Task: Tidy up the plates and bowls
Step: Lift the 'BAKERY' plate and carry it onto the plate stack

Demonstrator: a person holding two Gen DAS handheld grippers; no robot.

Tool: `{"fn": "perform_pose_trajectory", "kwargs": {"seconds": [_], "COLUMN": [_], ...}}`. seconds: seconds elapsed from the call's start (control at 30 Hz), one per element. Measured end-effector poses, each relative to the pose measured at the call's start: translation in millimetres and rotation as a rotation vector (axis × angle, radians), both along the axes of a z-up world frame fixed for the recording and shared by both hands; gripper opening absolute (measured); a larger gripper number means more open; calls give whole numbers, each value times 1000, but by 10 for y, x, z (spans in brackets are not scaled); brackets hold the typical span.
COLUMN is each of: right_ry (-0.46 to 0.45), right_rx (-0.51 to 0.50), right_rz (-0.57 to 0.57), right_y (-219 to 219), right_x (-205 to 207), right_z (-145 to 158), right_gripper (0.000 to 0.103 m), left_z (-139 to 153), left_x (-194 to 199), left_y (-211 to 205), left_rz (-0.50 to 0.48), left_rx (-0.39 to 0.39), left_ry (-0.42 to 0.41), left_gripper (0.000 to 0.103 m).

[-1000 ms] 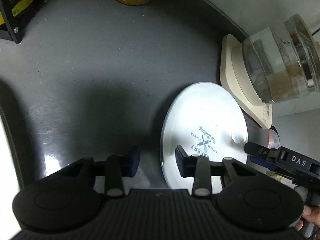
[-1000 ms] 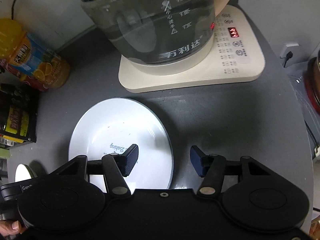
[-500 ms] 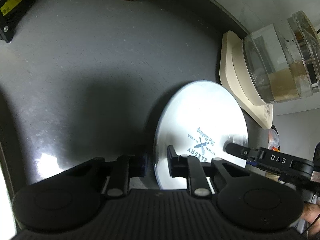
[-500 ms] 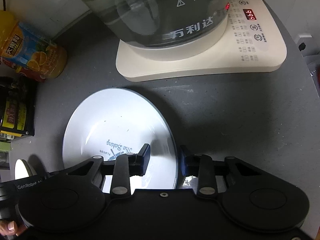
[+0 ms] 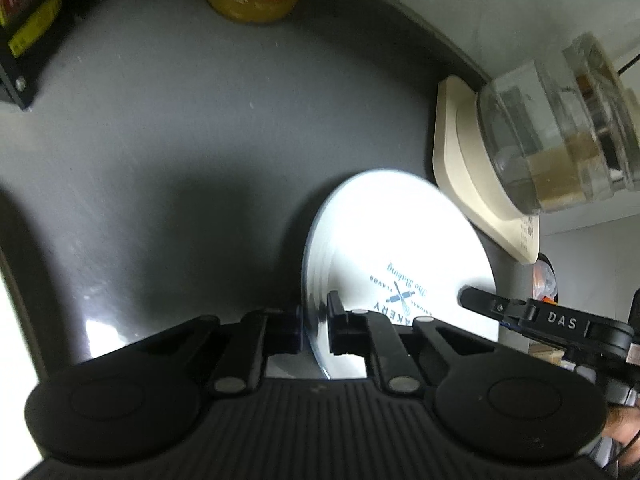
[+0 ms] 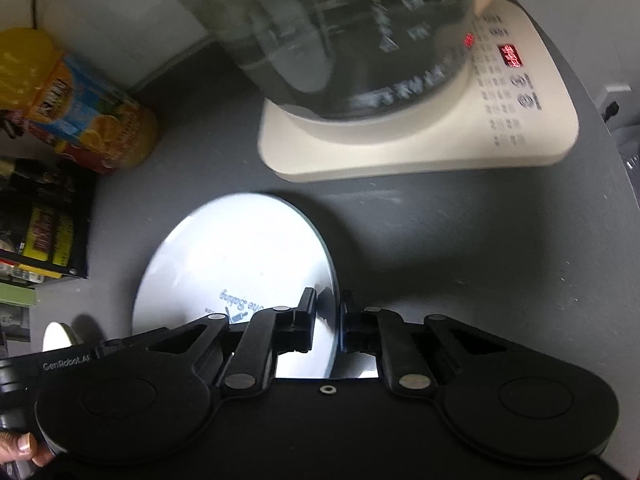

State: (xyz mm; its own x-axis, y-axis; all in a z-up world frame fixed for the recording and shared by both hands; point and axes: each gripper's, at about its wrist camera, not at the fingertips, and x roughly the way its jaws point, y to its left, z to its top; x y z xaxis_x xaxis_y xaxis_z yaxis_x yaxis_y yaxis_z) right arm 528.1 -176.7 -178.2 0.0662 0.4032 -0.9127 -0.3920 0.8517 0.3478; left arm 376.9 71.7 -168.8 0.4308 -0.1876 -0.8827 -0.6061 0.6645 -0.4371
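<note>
The white plate (image 5: 394, 256), printed with a bakery logo, lies on the dark grey counter (image 5: 168, 128) just in front of the cream kettle base (image 6: 420, 148), between that base and the two tools. Both hold it at once. The left hand-held gripper (image 5: 314, 328) is clamped on the plate's left rim, one pad under the edge and one on the top face. The right hand-held gripper (image 6: 326, 322) is clamped on the opposite, right rim in the same way; its black finger also shows in the left wrist view, reaching onto the plate's far side.

The relation that the coming move turns on: the plate sits straight between the two grippers, one rim in each, so neither hand is nearer and the line from grip to grip runs across the plate's full width. Being round, it has no long axis of its own. Any lift would probably need both hands to rise together and level, and the glass kettle (image 6: 332, 32) overhanging just behind the plate leaves little room on that side.

Against the earlier frames, both sets of jaws have just been closing: a second ago they stood wide, straddling the rim with clear gaps, and now the pads press the rim from both faces. The plate also looks tipped, its rim edge-on at each grip, though blur makes it unclear whether it has left the counter. An orange drink bottle (image 6: 100, 120) stands well to the left of the kettle base.
</note>
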Motion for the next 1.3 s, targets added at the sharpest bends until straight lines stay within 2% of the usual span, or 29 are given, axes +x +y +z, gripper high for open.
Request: {"fn": "perform_pose_trajectory", "kwargs": {"seconds": [0.27, 0.47, 0.97, 1.3], "right_ry": [-49, -64, -95, -96], "right_rx": [48, 67, 113, 137], "right_rz": [30, 49, 95, 118], "right_y": [208, 426, 918, 1240], "right_x": [-115, -277, -866, -1322], "right_z": [217, 315, 538, 565], "right_gripper": [7, 7, 7, 7], "left_z": [193, 290, 534, 602], "left_x": [-164, -390, -1039, -1528], "left_y": [176, 342, 791, 1099], "left_rz": [22, 48, 92, 116], "left_rx": [43, 44, 66, 76], "left_ry": [-34, -51, -87, -89], "left_gripper": [9, 9, 9, 9]}}
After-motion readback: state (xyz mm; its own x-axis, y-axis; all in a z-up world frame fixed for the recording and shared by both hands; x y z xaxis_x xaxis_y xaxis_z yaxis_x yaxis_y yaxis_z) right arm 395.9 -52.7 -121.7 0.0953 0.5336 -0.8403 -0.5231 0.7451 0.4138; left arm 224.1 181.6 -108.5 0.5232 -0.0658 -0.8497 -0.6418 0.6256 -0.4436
